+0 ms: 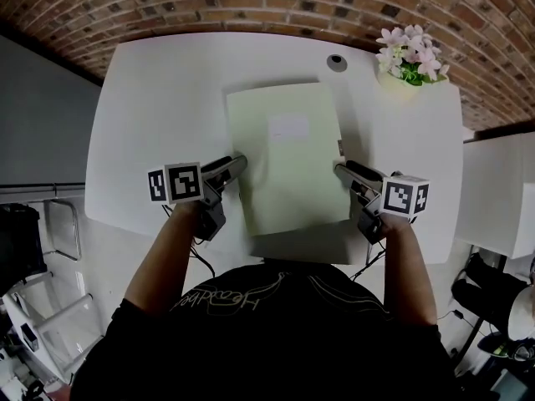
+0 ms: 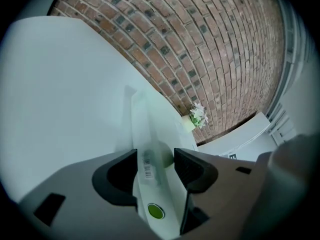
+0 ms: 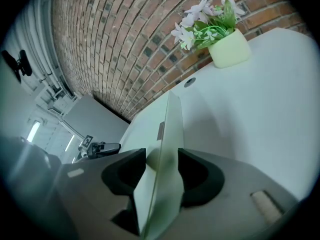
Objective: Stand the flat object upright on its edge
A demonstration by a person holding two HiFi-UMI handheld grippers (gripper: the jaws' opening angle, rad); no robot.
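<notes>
A pale green flat folder (image 1: 288,157) is held between my two grippers over the white table (image 1: 159,115); its near end hangs out past the table's front edge. My left gripper (image 1: 238,164) has the folder's left edge. In the left gripper view the barcoded spine (image 2: 149,159) fills the space between the jaws (image 2: 155,166), which are shut on it. My right gripper (image 1: 341,170) is at the folder's right edge. In the right gripper view the thin edge (image 3: 170,134) runs between the wide jaws (image 3: 162,169), with a gap at the left pad.
A cream pot of pink and white flowers (image 1: 410,61) stands at the table's far right corner, and a round cable hole (image 1: 337,61) lies near it. A brick wall runs behind the table. A white cabinet (image 1: 501,190) stands to the right.
</notes>
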